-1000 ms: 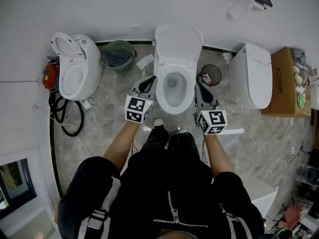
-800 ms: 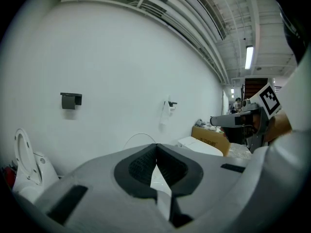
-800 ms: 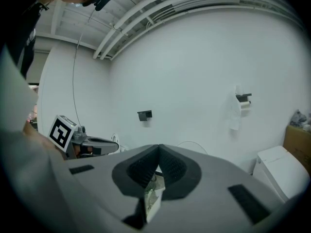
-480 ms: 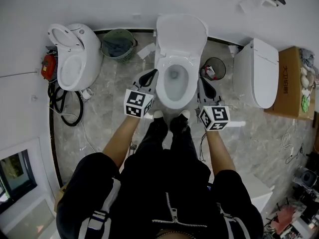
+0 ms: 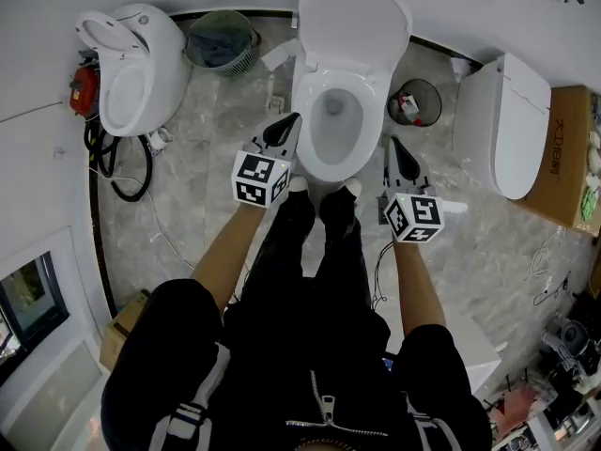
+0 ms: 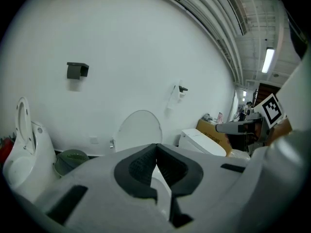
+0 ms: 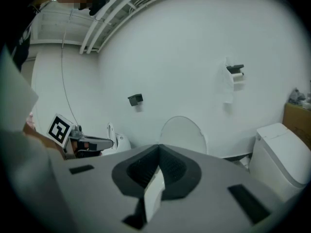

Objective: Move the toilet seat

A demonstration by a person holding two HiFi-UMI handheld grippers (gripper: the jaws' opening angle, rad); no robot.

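Observation:
The white toilet point(image 5: 319, 153) stands in the middle of the head view, its lid point(image 5: 353, 19) raised against the wall and its bowl open. My left gripper point(image 5: 292, 118) hangs by the bowl's left side, shut, with nothing in it. To the right of the bowl is my right gripper point(image 5: 392, 142), also shut and holding nothing. Neither touches the toilet. In the left gripper view the left gripper point(image 6: 156, 146) has its jaws meeting at the tips below the upright lid point(image 6: 139, 130). The right gripper view shows the same for the right gripper point(image 7: 158, 147) and the lid point(image 7: 183, 134).
A second toilet point(image 5: 131, 64) with a black hose point(image 5: 117, 172) stands at the left, and a green basket point(image 5: 223, 36) is beside it. A small black bin point(image 5: 415, 101), a closed toilet point(image 5: 512, 125) and a cardboard box point(image 5: 563, 163) are at the right. The person's feet point(image 5: 324, 191) stand at the bowl's front.
Both grippers have sunk lower beside the bowl and drawn a little back toward the person. The head view has tilted, so the toilet sits higher in the picture. The jaws stayed shut.

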